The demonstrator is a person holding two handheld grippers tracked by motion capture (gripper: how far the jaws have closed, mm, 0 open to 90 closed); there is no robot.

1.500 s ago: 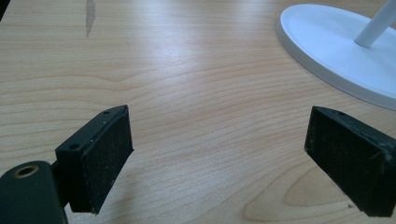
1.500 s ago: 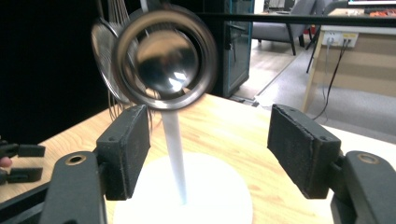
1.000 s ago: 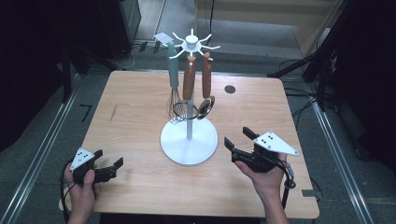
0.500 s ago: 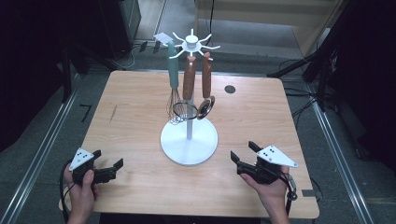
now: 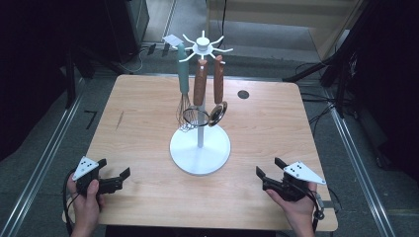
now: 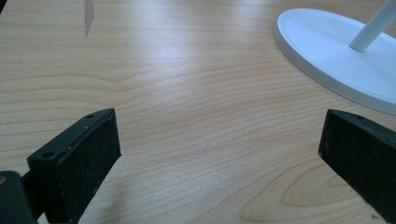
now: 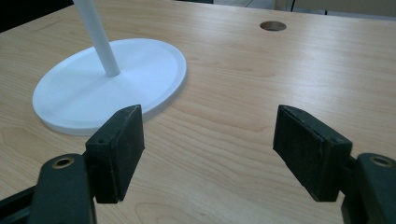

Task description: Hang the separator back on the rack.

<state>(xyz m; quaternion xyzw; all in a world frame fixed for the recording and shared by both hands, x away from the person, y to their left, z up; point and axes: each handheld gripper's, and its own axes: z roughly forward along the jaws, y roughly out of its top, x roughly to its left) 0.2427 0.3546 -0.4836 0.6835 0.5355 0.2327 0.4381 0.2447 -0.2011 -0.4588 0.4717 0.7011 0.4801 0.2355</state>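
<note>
The white stand (image 5: 200, 148) is in the middle of the table (image 5: 138, 103), with its round base flat on the wood and its thin pole upright. From the hooks at its top hang three utensils: a whisk with a pale green handle (image 5: 184, 94), and two tools with brown wooden handles (image 5: 200, 84) beside it (what is at their lower ends is too small for me to tell exactly). They hang close together, on the left and front side of the pole.

My left tongs (image 5: 111, 178) are at the near left corner of the table, well apart from the stand. My left hand (image 5: 86, 200) holds them low over the wood, with the forearm coming from the near edge and the jaws pointing level toward the right, to the base. The jaws have just been opening and now stand wide apart, with only bare wood between them. In the left gripper view the rim of the base lies ahead, at the upper right.

My right tongs (image 5: 269, 172) are at the near right side, also low over the table. My right hand (image 5: 296, 202) grips them from behind and the jaws point to the left, toward the base. These jaws are also apart and hold nothing. In the right gripper view the base and the foot of the pole are near, just past the left jaw, not touching it. A small dark round hole (image 5: 243, 94) is in the table farther behind.
</note>
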